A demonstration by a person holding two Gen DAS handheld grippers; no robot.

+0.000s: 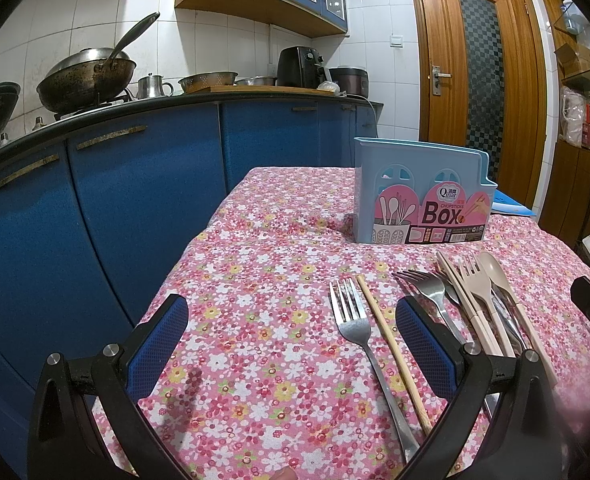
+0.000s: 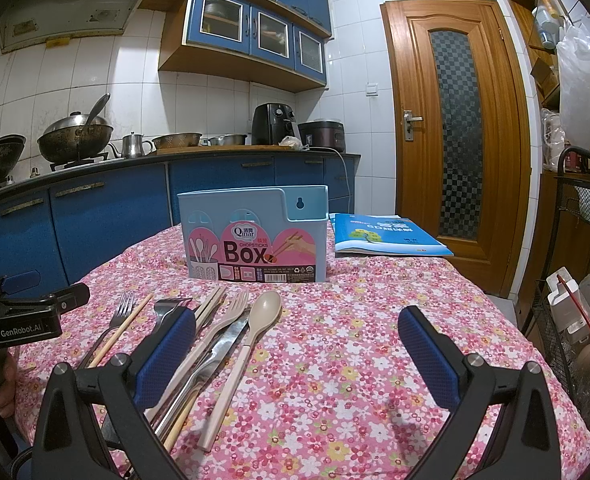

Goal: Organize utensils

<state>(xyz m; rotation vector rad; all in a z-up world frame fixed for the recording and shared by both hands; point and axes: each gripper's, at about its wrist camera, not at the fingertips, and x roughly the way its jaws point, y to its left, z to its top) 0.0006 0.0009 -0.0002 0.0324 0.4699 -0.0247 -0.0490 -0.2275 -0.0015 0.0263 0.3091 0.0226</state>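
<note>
- Hovering over the tablecloth (image 1: 255,280), the left gripper (image 1: 291,332) is spread wide and holds nothing; a steel fork (image 1: 355,328) and one wooden chopstick (image 1: 391,352) lie flat between its blue pads, touching neither.
- Left gripper's right pad (image 1: 423,340) sits over the edge of the utensil pile; whether it touches the pile cannot be told.
- Right gripper (image 2: 295,344) likewise released and empty, jaws far apart above bare cloth; its left pad (image 2: 167,352) sits in front of the pile, contact not clear.
- Box (image 2: 255,236): light blue plastic chopstick holder, upright at the far middle of the table, pink label with "Box" facing the cameras. Nothing shows above its rim; the inside is out of sight.
- Utensils, all on the cloth in front of the box, handles toward the cameras:
- steel fork and single chopstick side by side, set a little apart to the left of the pile;
- second steel fork (image 1: 427,284), tines toward the box, partly under the pile;
- beige chopsticks (image 1: 455,284), a pair lying together;
- beige fork (image 2: 231,312), overlapping a steel knife (image 2: 223,344);
- beige spoon (image 2: 265,308), rightmost, bowl toward the box, long pale handle.
- Blue book (image 2: 383,236) lies flat just right of the box, behind the utensils.
</note>
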